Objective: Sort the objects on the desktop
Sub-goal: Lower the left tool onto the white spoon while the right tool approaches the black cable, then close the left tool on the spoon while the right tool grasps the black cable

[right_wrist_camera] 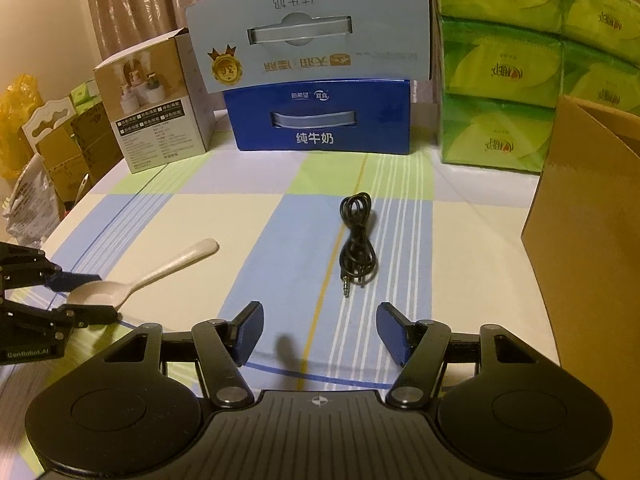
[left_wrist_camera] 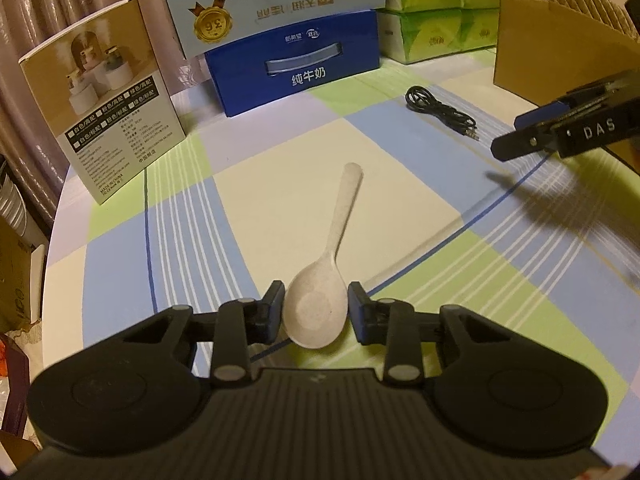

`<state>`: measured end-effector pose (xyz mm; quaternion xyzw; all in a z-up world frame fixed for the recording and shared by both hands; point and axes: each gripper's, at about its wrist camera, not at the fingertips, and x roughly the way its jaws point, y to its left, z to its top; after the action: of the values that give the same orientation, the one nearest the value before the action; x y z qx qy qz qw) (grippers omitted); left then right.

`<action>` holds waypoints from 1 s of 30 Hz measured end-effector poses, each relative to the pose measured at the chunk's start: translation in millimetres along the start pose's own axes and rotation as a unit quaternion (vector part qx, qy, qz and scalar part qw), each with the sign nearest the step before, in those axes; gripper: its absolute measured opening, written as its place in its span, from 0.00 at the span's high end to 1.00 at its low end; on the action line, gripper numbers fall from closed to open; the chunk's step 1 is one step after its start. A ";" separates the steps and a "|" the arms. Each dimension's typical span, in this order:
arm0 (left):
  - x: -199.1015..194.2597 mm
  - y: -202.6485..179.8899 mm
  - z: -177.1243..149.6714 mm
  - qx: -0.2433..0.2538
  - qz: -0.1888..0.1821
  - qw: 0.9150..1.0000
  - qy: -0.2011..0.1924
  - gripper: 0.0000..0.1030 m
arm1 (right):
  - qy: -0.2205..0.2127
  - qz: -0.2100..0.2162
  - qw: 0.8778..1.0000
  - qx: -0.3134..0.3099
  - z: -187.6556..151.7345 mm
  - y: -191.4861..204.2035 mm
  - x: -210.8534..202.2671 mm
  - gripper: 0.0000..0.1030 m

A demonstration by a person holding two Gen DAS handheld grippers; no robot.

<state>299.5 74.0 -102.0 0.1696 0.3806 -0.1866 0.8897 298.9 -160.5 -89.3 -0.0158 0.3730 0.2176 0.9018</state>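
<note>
A beige plastic spoon (left_wrist_camera: 320,300) lies on the checked tablecloth, handle pointing away. My left gripper (left_wrist_camera: 316,312) has its jaws around the spoon's bowl, the pads touching or nearly touching its sides; the right wrist view shows the spoon (right_wrist_camera: 120,284) and that gripper (right_wrist_camera: 74,296) at the left. A coiled black audio cable (right_wrist_camera: 356,240) lies ahead of my right gripper (right_wrist_camera: 320,332), which is open, empty and above the cloth. The cable (left_wrist_camera: 440,110) and the right gripper (left_wrist_camera: 516,146) show at the right of the left wrist view.
A blue milk carton (right_wrist_camera: 320,120) with a pale carton on top stands at the back. A product box (left_wrist_camera: 104,112) stands back left, green tissue packs (right_wrist_camera: 520,60) back right, a brown cardboard box (right_wrist_camera: 592,220) at the right. The round table's edge (left_wrist_camera: 60,220) curves on the left.
</note>
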 end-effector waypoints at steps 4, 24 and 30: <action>-0.7 -1.4 -2.1 0.008 0.007 1.000 -0.003 0.72 | 0.000 0.001 1.000 0.002 -0.1 -0.3 -0.2 0.41; 0.1 -0.7 6.1 -0.055 0.015 0.998 0.013 0.73 | 0.003 0.001 1.000 0.009 0.8 -2.0 6.3 0.41; 5.1 -10.5 29.1 -0.123 0.007 0.992 0.003 0.73 | 0.000 -0.004 1.000 0.006 2.2 -3.8 12.9 0.43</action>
<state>315.8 50.8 -88.5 0.0621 0.4024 -0.1314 0.9039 309.9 -158.6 -97.0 -0.0115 0.3739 0.2114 0.9030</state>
